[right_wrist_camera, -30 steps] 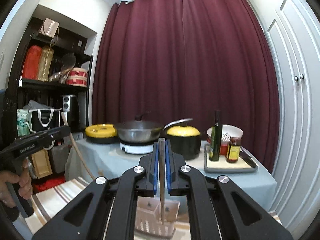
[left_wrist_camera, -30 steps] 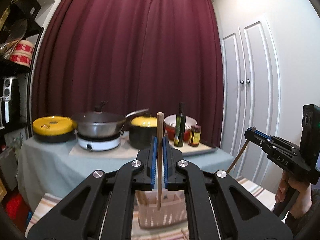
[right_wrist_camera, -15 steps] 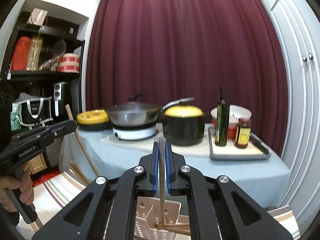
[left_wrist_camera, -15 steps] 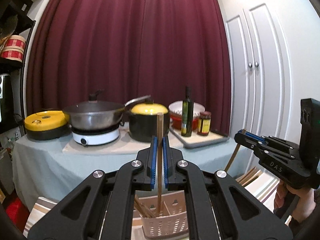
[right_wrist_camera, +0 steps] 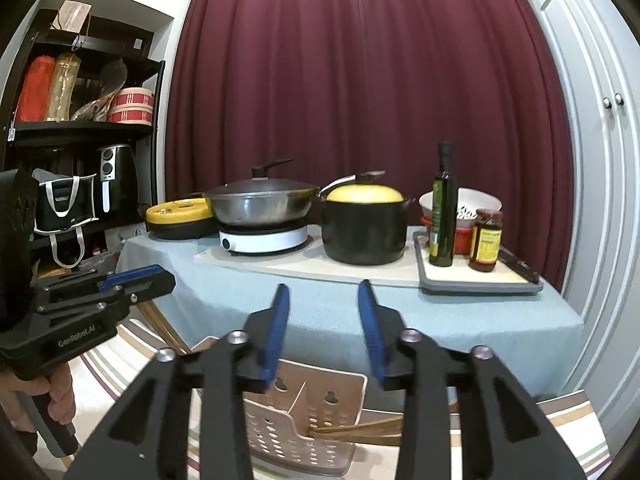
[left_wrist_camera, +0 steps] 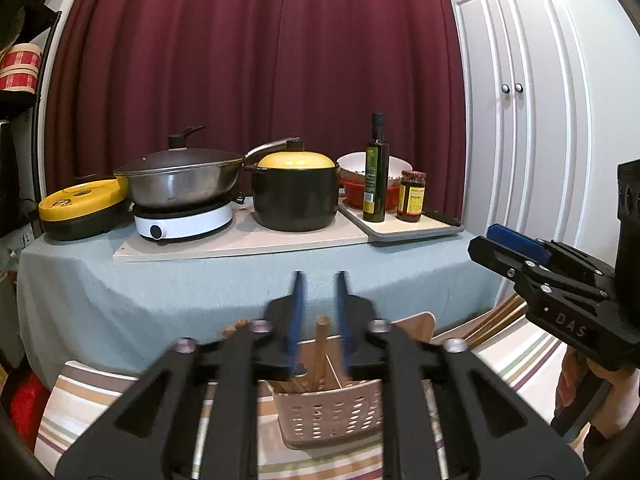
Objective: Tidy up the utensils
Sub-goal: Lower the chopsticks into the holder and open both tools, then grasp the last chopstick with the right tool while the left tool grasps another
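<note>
Two hand-held grippers are in view, both with blue-padded jaws spread apart and nothing between them. In the left wrist view, the left gripper (left_wrist_camera: 318,312) fills the lower centre, blurred; directly below it a beige perforated utensil basket (left_wrist_camera: 332,416) stands on a striped cloth (left_wrist_camera: 80,400), with wooden chopsticks (left_wrist_camera: 320,354) upright inside. At the right edge, the right gripper (left_wrist_camera: 500,240) is seen side-on, held by a hand (left_wrist_camera: 580,384).

In the right wrist view, the left gripper (right_wrist_camera: 148,276) appears at lower left, gripped by a hand (right_wrist_camera: 48,396). The right gripper (right_wrist_camera: 324,328) occupies the lower centre, over the basket (right_wrist_camera: 280,428); chopsticks (right_wrist_camera: 360,430) lie slanted within it. Beyond, a table (right_wrist_camera: 440,320) carries a wok (right_wrist_camera: 260,200), a black pot (right_wrist_camera: 364,228), an oil bottle (right_wrist_camera: 442,208) and a jar (right_wrist_camera: 486,240).
</note>
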### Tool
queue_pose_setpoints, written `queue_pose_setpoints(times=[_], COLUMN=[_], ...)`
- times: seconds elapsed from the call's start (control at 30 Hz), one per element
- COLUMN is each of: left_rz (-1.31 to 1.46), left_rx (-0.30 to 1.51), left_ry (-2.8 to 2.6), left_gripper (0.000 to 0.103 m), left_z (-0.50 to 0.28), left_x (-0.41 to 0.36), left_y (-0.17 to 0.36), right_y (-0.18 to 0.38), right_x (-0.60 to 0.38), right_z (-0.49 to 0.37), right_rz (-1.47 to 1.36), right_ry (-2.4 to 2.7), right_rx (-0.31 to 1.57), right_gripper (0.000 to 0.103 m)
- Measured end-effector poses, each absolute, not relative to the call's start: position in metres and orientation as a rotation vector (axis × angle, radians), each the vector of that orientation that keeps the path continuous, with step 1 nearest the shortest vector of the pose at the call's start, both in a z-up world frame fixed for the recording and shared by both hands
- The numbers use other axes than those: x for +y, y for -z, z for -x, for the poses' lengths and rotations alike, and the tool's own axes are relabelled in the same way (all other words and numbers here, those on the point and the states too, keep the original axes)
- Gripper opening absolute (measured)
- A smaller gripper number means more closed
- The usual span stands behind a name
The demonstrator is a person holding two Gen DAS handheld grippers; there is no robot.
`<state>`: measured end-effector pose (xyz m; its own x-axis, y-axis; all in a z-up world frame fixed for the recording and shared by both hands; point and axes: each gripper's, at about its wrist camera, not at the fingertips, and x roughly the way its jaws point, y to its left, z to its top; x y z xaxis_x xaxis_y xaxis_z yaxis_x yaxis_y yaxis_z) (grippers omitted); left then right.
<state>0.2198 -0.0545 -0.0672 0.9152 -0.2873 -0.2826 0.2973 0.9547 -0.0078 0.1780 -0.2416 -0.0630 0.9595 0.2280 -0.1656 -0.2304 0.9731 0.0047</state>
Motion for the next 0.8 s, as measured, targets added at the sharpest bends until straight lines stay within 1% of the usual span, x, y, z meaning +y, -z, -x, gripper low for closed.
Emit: queue_pose_setpoints(times=[0.1,0.27,0.33,0.4,0.57,0.8], left_rz=[-0.021,-0.005,-0.010,-0.016,-0.020,-0.013], left_rx=[0.268,0.256,0.250,0.246,0.254,0.305], left_ry=[0.296,0.293,0.286,0.277,0.263,0.215], left_gripper=[0.038,0.046,0.048,0.052,0.052,0.052], left_z=[-0.208,-0.182,-0.167,-0.156,-0.124,-0.084], left_x=[-0.051,-0.046,-0.045,-0.044,-0.042,-0.038], left_y=[0.062,0.058,0.059,0.060,0.070,0.101], right_y=[0.057,0.056,0.059,0.064,0.082,0.125], right_x=[-0.242,-0.242,-0.243,-0.242,-0.238,-0.235], right_z=[-0.165,-0.135,-0.123,-0.111,-0.083,-0.050], right_rz=[0.012,0.014,0.009,0.008,0.033,0.030], right_ry=[-0.222,-0.205,-0.197,-0.190,-0.162,-0.138], right_rx=[0.145,0.130,0.134,0.144,0.178,0.251], right_gripper=[0.047,0.051,0.051,0.051,0.051,0.051])
